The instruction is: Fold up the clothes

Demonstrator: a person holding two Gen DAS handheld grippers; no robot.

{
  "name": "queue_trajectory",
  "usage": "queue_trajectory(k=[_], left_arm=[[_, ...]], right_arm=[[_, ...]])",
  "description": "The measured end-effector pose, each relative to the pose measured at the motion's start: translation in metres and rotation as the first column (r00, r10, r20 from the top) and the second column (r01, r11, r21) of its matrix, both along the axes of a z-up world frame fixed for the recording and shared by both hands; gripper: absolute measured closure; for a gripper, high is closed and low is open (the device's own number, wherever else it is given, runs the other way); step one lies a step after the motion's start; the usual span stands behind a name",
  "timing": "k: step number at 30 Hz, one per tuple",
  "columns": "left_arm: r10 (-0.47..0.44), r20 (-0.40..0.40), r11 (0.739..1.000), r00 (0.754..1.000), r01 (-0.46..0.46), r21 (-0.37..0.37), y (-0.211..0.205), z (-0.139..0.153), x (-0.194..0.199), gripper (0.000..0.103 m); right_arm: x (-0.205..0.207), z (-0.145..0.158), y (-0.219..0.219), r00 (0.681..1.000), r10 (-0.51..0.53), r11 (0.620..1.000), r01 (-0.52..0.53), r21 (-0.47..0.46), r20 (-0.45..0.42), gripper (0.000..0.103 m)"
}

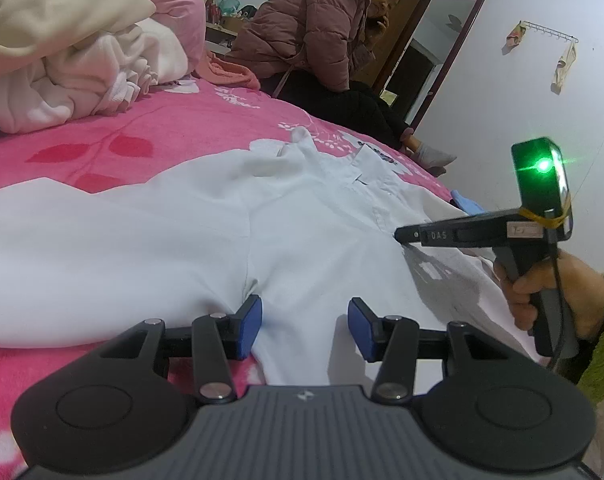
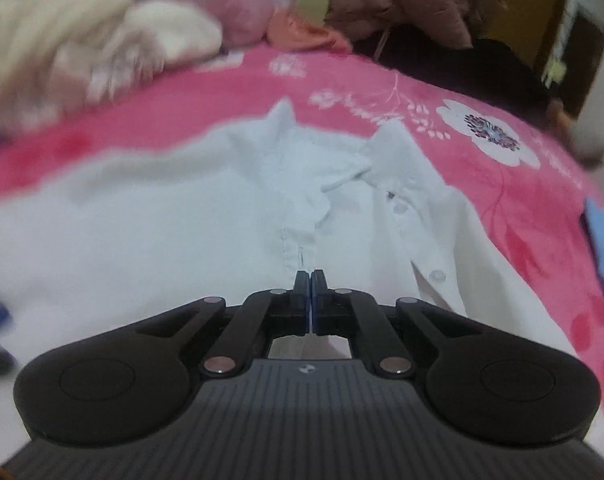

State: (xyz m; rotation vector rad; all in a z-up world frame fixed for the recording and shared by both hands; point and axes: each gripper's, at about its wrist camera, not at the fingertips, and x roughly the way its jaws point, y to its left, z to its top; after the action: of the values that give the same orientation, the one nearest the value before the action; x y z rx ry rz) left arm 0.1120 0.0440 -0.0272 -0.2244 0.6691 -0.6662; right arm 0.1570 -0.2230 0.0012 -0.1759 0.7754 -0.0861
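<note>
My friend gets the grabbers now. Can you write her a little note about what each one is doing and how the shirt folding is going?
Left gripper: open, blue fingers apart over the near hem of the white shirt, holding nothing.
Right gripper: shut, tips at the shirt's button placket; whether any cloth is pinched cannot be told.
Things: the shirt lies spread, front up and collar far, on the pink bedspread. An unfolded pile of clothes waits at the far left. A person in a puffy coat sits on the bed's far edge.
Done: the shirt is laid out.
Left: every fold of the shirt, then the pile.
</note>
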Motion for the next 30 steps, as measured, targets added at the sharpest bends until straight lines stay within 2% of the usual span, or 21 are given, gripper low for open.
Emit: queue_trajectory(k=[3, 5, 7, 10, 11, 12, 14, 16, 18, 20, 22, 25, 27, 30], left_arm=[[0.000, 0.000, 1.000, 1.000, 0.000, -0.002, 0.001, 0.000, 0.001, 0.054], [-0.001, -0.001, 1.000, 1.000, 0.001, -0.005, 0.001, 0.000, 0.001, 0.054], [-0.001, -0.002, 1.000, 1.000, 0.001, -0.007, 0.002, -0.001, 0.001, 0.054], [-0.002, -0.003, 1.000, 1.000, 0.002, -0.009, 0.002, -0.001, 0.001, 0.054], [-0.002, -0.004, 1.000, 1.000, 0.002, -0.009, 0.002, -0.001, 0.001, 0.054], [-0.002, -0.004, 1.000, 1.000, 0.002, -0.009, 0.002, -0.001, 0.001, 0.054], [-0.002, -0.004, 1.000, 1.000, 0.002, -0.009, 0.002, -0.001, 0.001, 0.054], [-0.002, -0.007, 1.000, 1.000, 0.002, -0.016, 0.003, -0.001, 0.002, 0.054], [-0.002, -0.011, 1.000, 1.000, 0.002, -0.025, 0.004, -0.002, 0.002, 0.054], [-0.002, -0.018, 0.999, 1.000, 0.001, -0.041, 0.007, -0.003, 0.003, 0.054], [-0.001, -0.026, 0.998, 1.000, -0.001, -0.061, 0.009, -0.003, 0.004, 0.054], [0.005, -0.035, 0.996, 0.999, -0.008, -0.085, 0.012, -0.003, 0.005, 0.054], [0.025, -0.018, 0.996, 1.000, -0.026, -0.086, 0.014, 0.002, 0.001, 0.052], [0.062, 0.008, 0.995, 0.998, -0.061, -0.073, 0.016, 0.010, -0.007, 0.048]], right_arm=[[-0.002, 0.004, -0.019, 0.998, -0.069, 0.996, 0.069, 0.055, 0.005, 0.101], [-0.016, 0.018, -0.044, 0.991, -0.130, 0.975, 0.124, 0.183, 0.017, 0.101], [-0.035, 0.031, -0.068, 0.985, -0.172, 0.935, 0.161, 0.317, 0.008, 0.101], [-0.072, 0.037, -0.090, 0.987, -0.148, 0.862, 0.157, 0.481, -0.057, 0.100], [-0.084, 0.038, -0.094, 0.988, -0.132, 0.839, 0.151, 0.522, -0.074, 0.099], [-0.096, 0.037, -0.091, 0.992, -0.100, 0.835, 0.126, 0.535, -0.079, 0.099], [-0.119, 0.037, -0.077, 0.997, -0.014, 0.849, 0.049, 0.526, -0.069, 0.098], [-0.140, 0.034, -0.057, 0.994, 0.091, 0.877, -0.055, 0.478, -0.052, 0.098], [-0.155, 0.025, -0.036, 0.979, 0.199, 0.897, -0.161, 0.412, -0.050, 0.098], [-0.165, 0.012, -0.020, 0.960, 0.265, 0.916, -0.222, 0.335, -0.089, 0.100], [-0.173, 0.005, -0.019, 0.962, 0.258, 0.928, -0.221, 0.300, -0.086, 0.101], [-0.183, 0.022, -0.029, 0.983, 0.179, 0.925, -0.155, 0.348, -0.037, 0.098], [-0.191, 0.034, -0.029, 0.983, 0.179, 0.922, -0.180, 0.343, 0.036, 0.098], [-0.189, 0.037, -0.027, 0.983, 0.173, 0.927, -0.184, 0.328, 0.064, 0.098]])
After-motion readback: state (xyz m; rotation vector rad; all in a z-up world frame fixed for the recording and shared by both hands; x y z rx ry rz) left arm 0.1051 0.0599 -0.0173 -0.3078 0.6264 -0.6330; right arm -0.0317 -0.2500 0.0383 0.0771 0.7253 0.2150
